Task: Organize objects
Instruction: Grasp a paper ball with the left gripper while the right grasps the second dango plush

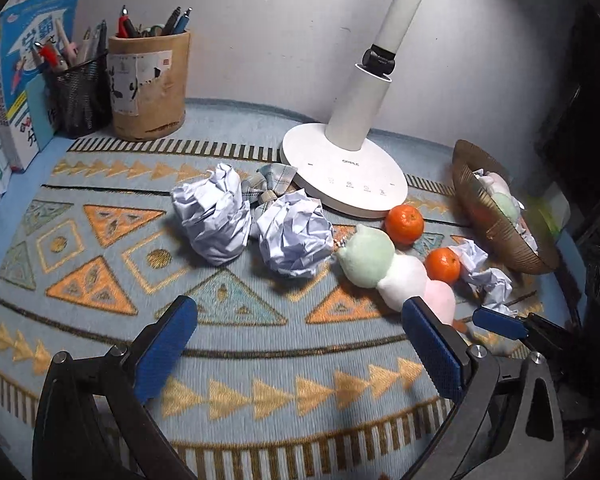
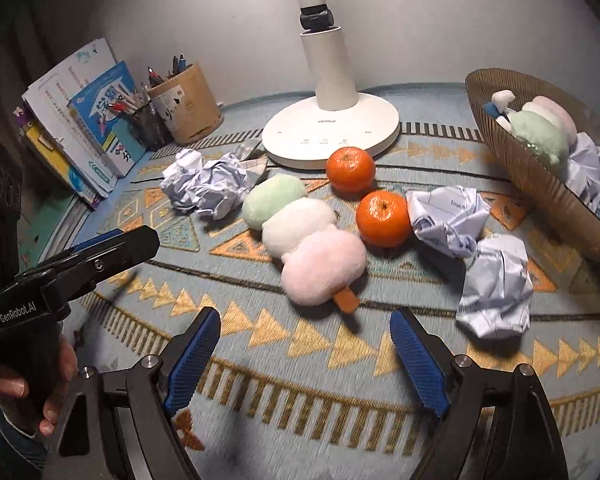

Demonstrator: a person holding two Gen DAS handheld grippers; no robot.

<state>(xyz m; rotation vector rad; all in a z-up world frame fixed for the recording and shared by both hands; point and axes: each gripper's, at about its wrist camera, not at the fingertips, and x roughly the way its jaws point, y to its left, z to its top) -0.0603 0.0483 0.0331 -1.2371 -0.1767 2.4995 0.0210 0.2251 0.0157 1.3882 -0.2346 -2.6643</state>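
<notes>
On the patterned mat lie a three-ball plush skewer (image 2: 304, 236) (image 1: 392, 272), two oranges (image 2: 382, 218) (image 2: 350, 170) (image 1: 404, 224), and several crumpled paper balls (image 1: 212, 216) (image 1: 294, 236) (image 2: 496, 288) (image 2: 446, 216). A brown ribbed bowl (image 2: 540, 176) (image 1: 496, 220) at the right holds another plush and crumpled paper. My left gripper (image 1: 300, 336) is open and empty, low over the mat in front of the paper balls. My right gripper (image 2: 306, 344) is open and empty, just before the plush skewer's stick.
A white desk lamp (image 1: 344, 176) (image 2: 332, 128) stands at the back. A plaid bow (image 1: 268, 184) lies by its base. A brown pen cup (image 1: 148, 84), a mesh pen holder (image 1: 80, 96) and books (image 1: 20, 80) stand at the back left against the wall.
</notes>
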